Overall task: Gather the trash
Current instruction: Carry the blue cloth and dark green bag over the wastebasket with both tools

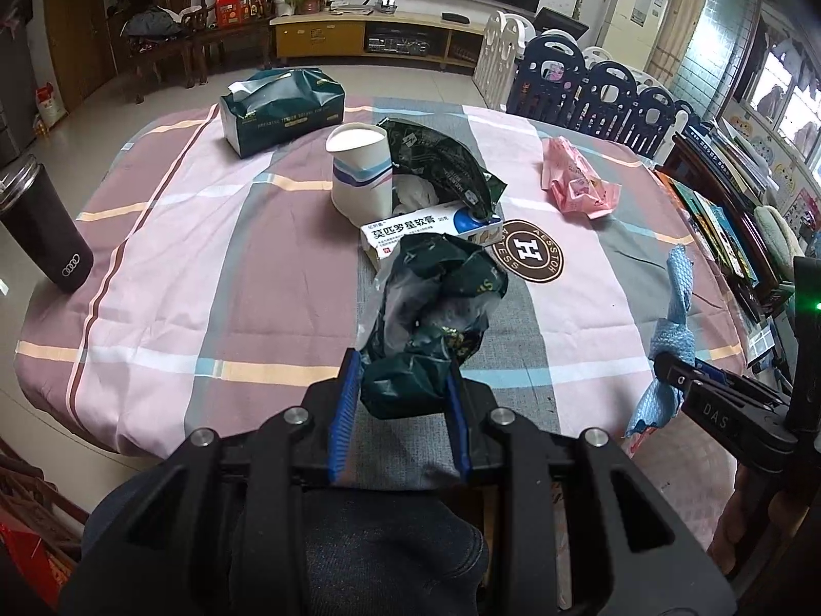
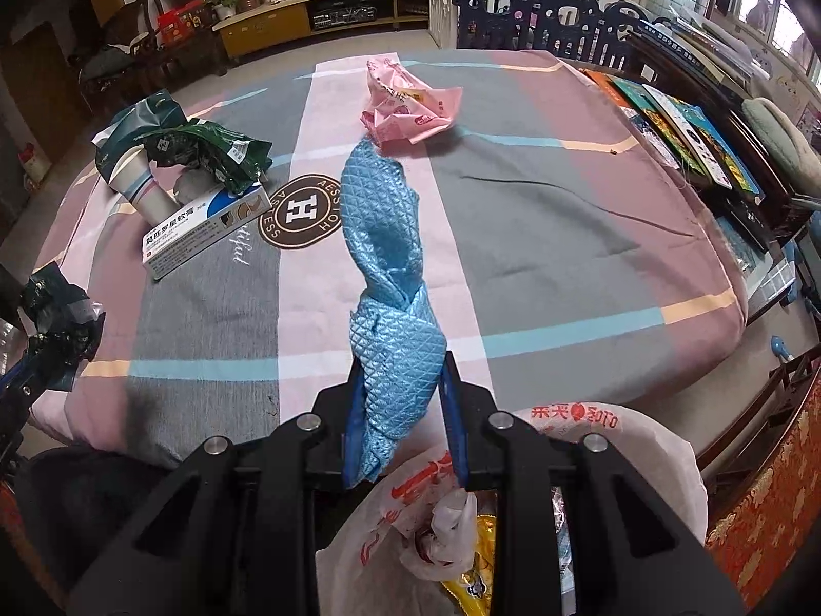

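While your left gripper pinches the crumpled green wrapper above the table, your right gripper clamps the twisted blue cloth over the open plastic bag; both look light and limp, so expect them to sag and cling, and keep your hold low on the bunched part

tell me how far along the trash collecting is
Done: the white plastic bag at the table's near edge already holds wrappers. In hand: the left gripper clamps a crumpled dark green wrapper; the right gripper clamps a knotted blue cloth. Left on the tablecloth: paper cup, another green wrapper, ointment box, pink wrapper.
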The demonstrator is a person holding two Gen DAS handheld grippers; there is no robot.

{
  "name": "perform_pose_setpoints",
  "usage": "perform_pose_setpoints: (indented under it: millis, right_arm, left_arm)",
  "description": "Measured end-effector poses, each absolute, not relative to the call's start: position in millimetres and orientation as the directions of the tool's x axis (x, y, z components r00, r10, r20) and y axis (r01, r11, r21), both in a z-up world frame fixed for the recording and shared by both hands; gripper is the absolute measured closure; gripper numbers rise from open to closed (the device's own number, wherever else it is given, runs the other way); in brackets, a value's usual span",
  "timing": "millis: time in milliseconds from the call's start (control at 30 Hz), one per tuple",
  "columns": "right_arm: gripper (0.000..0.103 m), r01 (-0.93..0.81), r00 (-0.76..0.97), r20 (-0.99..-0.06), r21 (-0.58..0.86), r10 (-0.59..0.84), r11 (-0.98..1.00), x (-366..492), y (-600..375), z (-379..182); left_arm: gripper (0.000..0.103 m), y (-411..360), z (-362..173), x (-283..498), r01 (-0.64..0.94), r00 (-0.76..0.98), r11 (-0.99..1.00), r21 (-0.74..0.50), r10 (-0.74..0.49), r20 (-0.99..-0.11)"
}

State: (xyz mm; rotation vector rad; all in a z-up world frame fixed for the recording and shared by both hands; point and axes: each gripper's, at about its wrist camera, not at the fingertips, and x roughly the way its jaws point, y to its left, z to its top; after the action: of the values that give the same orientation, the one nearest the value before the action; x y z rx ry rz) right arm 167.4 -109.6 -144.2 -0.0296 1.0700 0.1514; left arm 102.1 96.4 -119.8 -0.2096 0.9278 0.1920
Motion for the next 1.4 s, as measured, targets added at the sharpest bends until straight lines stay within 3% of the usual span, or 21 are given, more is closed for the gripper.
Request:
perform_pose_setpoints:
  millis: [633, 933, 1167, 1333, 1400]
  right_arm:
    - [0.075, -0.132, 0.512, -0.843, 0.112, 0.165, 0.985, 136.9, -129.0, -113.3]
    - [0.075, -0.088, 0.533, -0.841, 0.056, 0.094, 0.995, 96.5, -187.8, -93.4]
    - [0.075, -0.027, 0.342, -0.939, -0.022, -0.011, 0.999, 57.3, -221.5, -159.6]
    - [0.074, 0.104, 0.15, -0.987, 0.08, 0.064, 0.991, 48.3, -239.3, -210.8]
    - [0.065, 0.114, 0.127, -0.991, 0.056, 0.041, 0.992, 45.8, -239.5, -216.6]
  left_arm:
    - [0.071, 87.0, -115.1, 99.8, -0.242, 0.591, 0.967, -0.077, 0.084, -0.802]
    - [0.071, 62.3, -94.6, 92.0, -0.179, 0.625, 0.981, -0.079, 0.051, -0.779]
    - [0.071, 12.9, -75.4, 79.6, -0.042, 0.652, 0.995, -0.086, -0.038, -0.757]
    - [0.071, -13.9, -72.5, 69.6, 0.023, 0.652, 0.998, -0.057, -0.059, -0.756]
    - [0.071, -19.6, -73.9, 67.8, 0.037, 0.646, 0.998, -0.054, -0.065, -0.76]
